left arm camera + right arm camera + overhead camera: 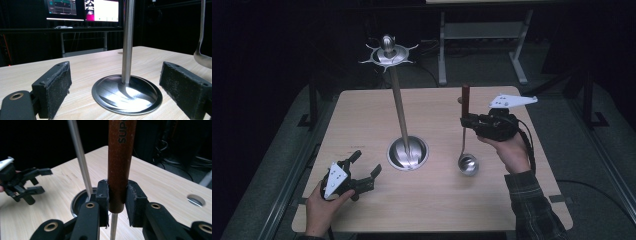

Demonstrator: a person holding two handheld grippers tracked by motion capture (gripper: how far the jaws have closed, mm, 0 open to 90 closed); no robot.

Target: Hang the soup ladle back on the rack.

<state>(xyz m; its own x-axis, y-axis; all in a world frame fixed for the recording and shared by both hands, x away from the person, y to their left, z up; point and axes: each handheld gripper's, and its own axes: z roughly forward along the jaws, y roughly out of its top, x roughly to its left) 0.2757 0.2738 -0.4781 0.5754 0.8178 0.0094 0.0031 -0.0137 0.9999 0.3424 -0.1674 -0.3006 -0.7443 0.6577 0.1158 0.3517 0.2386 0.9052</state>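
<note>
Holding one ladle (467,161) upright by its brown handle (121,157), the right gripper (468,121) has its two jaws closed on the lower part of that handle, and the steel bowl of the ladle rests on the wooden table (437,210) below it, right of the centre. One metal stand (401,110) rises in the middle of the table: a round shiny base (127,93), one thin pole and, at the top, one star-shaped crown (388,54) with several hooks. The left gripper (366,169) is low over the near left part of the table, its two jaws spread wide with nothing between the pads (56,87), pointing toward the base. In the left gripper view two lit monitors (82,9) stand behind the table.
</note>
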